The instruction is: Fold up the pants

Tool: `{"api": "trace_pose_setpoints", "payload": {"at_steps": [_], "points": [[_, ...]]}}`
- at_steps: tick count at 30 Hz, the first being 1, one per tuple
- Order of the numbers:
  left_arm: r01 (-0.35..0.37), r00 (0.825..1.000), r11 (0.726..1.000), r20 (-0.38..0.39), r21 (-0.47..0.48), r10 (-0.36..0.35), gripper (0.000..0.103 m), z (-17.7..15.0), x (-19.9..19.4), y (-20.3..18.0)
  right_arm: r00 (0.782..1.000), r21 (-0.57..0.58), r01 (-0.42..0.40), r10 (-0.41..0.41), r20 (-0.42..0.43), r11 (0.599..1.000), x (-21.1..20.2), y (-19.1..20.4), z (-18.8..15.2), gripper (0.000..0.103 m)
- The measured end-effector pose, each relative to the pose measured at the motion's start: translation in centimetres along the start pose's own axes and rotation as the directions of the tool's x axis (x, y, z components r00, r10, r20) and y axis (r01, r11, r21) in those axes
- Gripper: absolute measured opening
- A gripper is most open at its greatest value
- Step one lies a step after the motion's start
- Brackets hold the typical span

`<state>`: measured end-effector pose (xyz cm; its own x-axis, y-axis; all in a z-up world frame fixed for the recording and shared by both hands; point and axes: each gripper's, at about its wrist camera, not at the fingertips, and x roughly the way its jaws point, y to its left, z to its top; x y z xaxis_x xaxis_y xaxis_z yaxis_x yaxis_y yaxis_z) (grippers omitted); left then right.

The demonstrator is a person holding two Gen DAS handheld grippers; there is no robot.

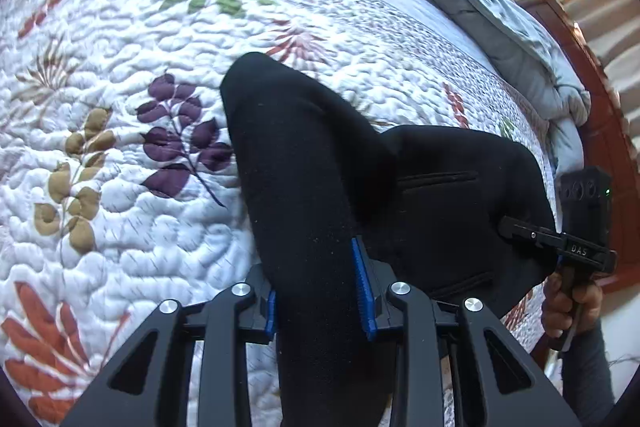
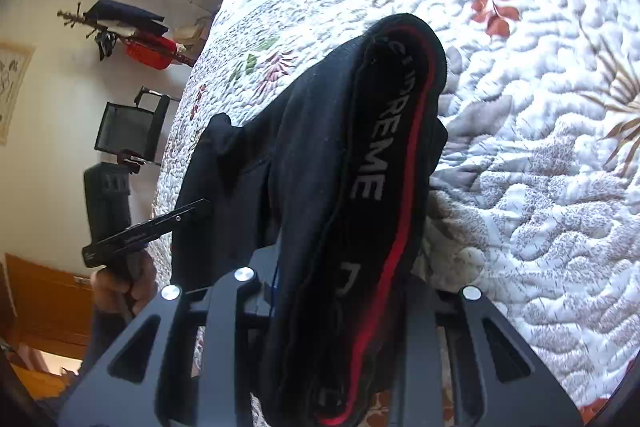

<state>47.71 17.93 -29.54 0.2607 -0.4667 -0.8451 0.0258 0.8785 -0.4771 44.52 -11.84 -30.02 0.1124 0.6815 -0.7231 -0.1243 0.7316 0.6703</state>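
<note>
I have both grippers, left gripper (image 1: 322,291) and right gripper (image 2: 340,291), clenched on the black fabric pants (image 1: 316,163), lifted above the white floral quilted bedspread (image 1: 120,67); bunched cloth could slip and fold crookedly.

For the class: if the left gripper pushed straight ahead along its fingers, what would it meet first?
The left gripper is already shut on the black pants; that cloth fills its line. Beyond lies the quilt, though depth is unclear.
</note>
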Motion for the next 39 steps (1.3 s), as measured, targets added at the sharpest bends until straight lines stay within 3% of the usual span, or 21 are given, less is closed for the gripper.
{"api": "trace_pose_setpoints", "payload": {"at_steps": [5, 7, 9, 10, 13, 14, 16, 18, 21, 22, 24, 26, 27, 29, 32, 35, 37, 39], "points": [[0.040, 0.999, 0.999, 0.003, -0.025, -0.040, 0.037, -1.2, 1.1, 1.5, 1.000, 0.048, -0.024, 0.024, -0.009, 0.999, 0.6, -2.3, -0.7, 0.031], [0.062, 0.998, 0.997, 0.025, -0.037, -0.061, 0.040, -1.5, 1.1, 1.8, 1.000, 0.065, -0.021, 0.021, -0.011, 0.998, 0.8, -2.9, -0.8, 0.046], [0.073, 0.996, 0.996, 0.048, -0.059, -0.070, 0.050, -1.6, 0.5, 2.2, 1.000, 0.089, -0.014, 0.016, -0.017, 0.996, 0.8, -3.6, -0.9, 0.057], [0.059, 0.997, 0.996, 0.060, -0.063, -0.055, 0.051, -1.5, 0.1, 2.5, 1.000, 0.094, -0.012, 0.014, -0.020, 0.995, 0.4, -3.6, -0.9, 0.059], [-0.102, 0.981, 0.993, 0.158, -0.067, 0.111, 0.057, -1.2, -3.4, 2.4, 0.999, 0.093, 0.004, -0.008, 0.044, 0.996, -2.7, -3.2, -0.3, 0.059], [-0.094, 0.969, 0.994, 0.226, -0.050, 0.103, 0.063, -1.1, -5.3, 1.9, 0.994, 0.083, 0.038, -0.046, 0.096, 0.996, -4.1, -2.9, 0.0, 0.059], [-0.038, 0.956, 0.999, 0.290, -0.017, 0.042, 0.064, -0.6, -7.1, 1.0, 0.963, 0.044, 0.127, -0.134, 0.233, 0.991, -7.3, -1.3, 0.8, 0.051], [0.052, 0.943, 0.998, 0.327, 0.037, -0.061, 0.064, 0.4, -7.9, -0.4, 0.956, 0.044, 0.054, -0.064, 0.286, 0.998, -8.6, -0.2, 1.6, 0.044], [0.228, 0.936, 0.971, 0.260, 0.068, -0.238, 0.064, 2.2, -5.5, -1.4, 0.969, 0.010, -0.089, 0.084, 0.231, 0.996, -6.0, 2.0, 3.1, 0.039], [0.261, 0.934, 0.963, 0.236, 0.064, -0.268, 0.063, 2.8, -4.2, -2.5, 0.974, 0.016, -0.106, 0.101, 0.204, 0.994, -4.9, 2.1, 3.4, 0.036], [0.302, 0.934, 0.953, 0.192, 0.025, -0.301, 0.062, 3.7, -1.5, -2.2, 0.984, 0.054, -0.089, 0.080, 0.158, 0.995, -2.2, 1.1, 4.0, 0.031], [0.299, 0.940, 0.953, 0.180, -0.037, -0.288, 0.062, 4.5, 0.5, -1.0, 0.990, 0.093, -0.049, 0.036, 0.139, 0.994, -0.7, -0.8, 4.2, 0.014], [0.302, 0.942, 0.950, 0.181, -0.077, -0.284, 0.060, 4.9, 1.4, 0.0, 0.992, 0.121, -0.022, 0.006, 0.130, 0.992, 0.1, -2.4, 4.1, 0.000], [0.323, 0.939, 0.935, 0.171, -0.146, -0.298, 0.052, 5.3, 2.7, 2.0, 0.990, 0.170, -0.074, 0.053, 0.128, 0.983, 0.9, -5.3, 3.6, 0.000], [0.366, 0.926, 0.912, 0.172, -0.186, -0.336, 0.051, 5.5, 3.2, 2.9, 0.984, 0.190, -0.137, 0.112, 0.138, 0.972, 1.3, -6.7, 3.4, 0.000], [0.385, 0.916, 0.903, 0.198, -0.191, -0.349, 0.059, 5.0, 1.8, 2.9, 0.979, 0.172, -0.167, 0.142, 0.147, 0.971, 0.4, -6.1, 3.3, 0.000], [0.398, 0.904, 0.899, 0.246, -0.184, -0.350, 0.064, 4.3, -0.1, 2.7, 0.968, 0.144, -0.184, 0.154, 0.200, 0.972, -1.8, -5.1, 2.7, 0.009], [0.422, 0.878, 0.895, 0.308, -0.142, -0.366, 0.068, 2.5, -3.1, 2.3, 0.948, 0.101, -0.240, 0.211, 0.238, 0.965, -4.2, -3.8, 1.5, 0.010]]}}
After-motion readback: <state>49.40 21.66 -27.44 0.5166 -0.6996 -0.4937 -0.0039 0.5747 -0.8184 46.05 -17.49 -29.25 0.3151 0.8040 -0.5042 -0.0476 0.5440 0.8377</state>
